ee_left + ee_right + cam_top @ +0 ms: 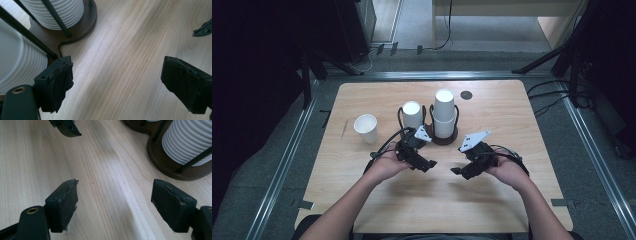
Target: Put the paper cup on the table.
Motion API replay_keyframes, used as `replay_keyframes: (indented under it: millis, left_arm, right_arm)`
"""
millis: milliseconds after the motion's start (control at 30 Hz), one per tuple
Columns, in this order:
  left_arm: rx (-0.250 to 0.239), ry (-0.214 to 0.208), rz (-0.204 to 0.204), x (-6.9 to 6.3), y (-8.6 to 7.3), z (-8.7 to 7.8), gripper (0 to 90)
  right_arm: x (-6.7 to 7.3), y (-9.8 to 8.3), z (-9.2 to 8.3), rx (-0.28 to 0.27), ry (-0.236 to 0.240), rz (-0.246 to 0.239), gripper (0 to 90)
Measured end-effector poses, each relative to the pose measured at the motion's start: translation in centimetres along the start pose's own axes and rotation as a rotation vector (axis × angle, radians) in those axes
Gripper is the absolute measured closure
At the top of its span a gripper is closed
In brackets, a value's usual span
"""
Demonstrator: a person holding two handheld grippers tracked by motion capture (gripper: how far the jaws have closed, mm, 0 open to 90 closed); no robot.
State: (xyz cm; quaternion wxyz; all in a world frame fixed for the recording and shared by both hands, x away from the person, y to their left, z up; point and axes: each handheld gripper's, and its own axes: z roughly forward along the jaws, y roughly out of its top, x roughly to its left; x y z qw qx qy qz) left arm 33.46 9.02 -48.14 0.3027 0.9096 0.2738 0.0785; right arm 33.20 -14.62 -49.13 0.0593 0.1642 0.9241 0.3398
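Grippers hover low over the wooden table point(362, 200), the left gripper point(429, 164) and right gripper point(455, 171) both spread wide, pinching nothing. Behind them a dark cup holder point(443, 138) carries two ribbed white cup stacks; a single white cup point(366, 128) stands apart at left.

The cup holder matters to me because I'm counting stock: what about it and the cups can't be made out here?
- How many cups are nested in each stack: the high view is too small for the taller stack and shorter stack.
- Left gripper view: both stacks cut off by the top and left edges.
- Right gripper view: the holder's base runs off the frame.
- Inside the loose cup: too small to tell.
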Motion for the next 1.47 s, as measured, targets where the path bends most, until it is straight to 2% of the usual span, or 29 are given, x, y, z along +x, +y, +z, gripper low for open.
replay_keyframes:
  millis: [400,633,800,1033,1300,1367,1467]
  left_arm:
    - [-0.003,0.000,0.013,-0.1,0.1,0.1,10.7]
    - [-0.003,0.000,0.006,-0.1,0.1,0.2,10.8]
    - [0.010,0.000,0.021,-0.1,0.0,0.3,10.8]
    - [0.005,-0.002,0.012,0.0,0.0,0.3,10.8]
    - [0.031,-0.011,-0.004,0.1,-0.3,1.0,10.7]
    - [0.045,-0.008,-0.023,0.3,-0.4,1.4,10.2]
    - [0.081,0.000,-0.031,0.7,-0.9,2.2,10.0]
  right_arm:
    - [0.1,0.1,0.0,0.001,0.004,-0.005,21.9]
    - [0.0,0.0,0.0,0.005,0.001,-0.002,21.8]
    - [0.1,0.0,0.0,0.005,0.000,-0.010,21.9]
    - [0.1,0.0,0.0,0.005,0.000,-0.006,21.8]
    - [0.1,0.0,0.0,0.008,-0.004,-0.014,21.8]
    - [0.1,-0.1,0.1,0.009,-0.012,-0.023,21.9]
    - [-0.1,-0.4,0.3,0.036,-0.020,-0.025,21.8]
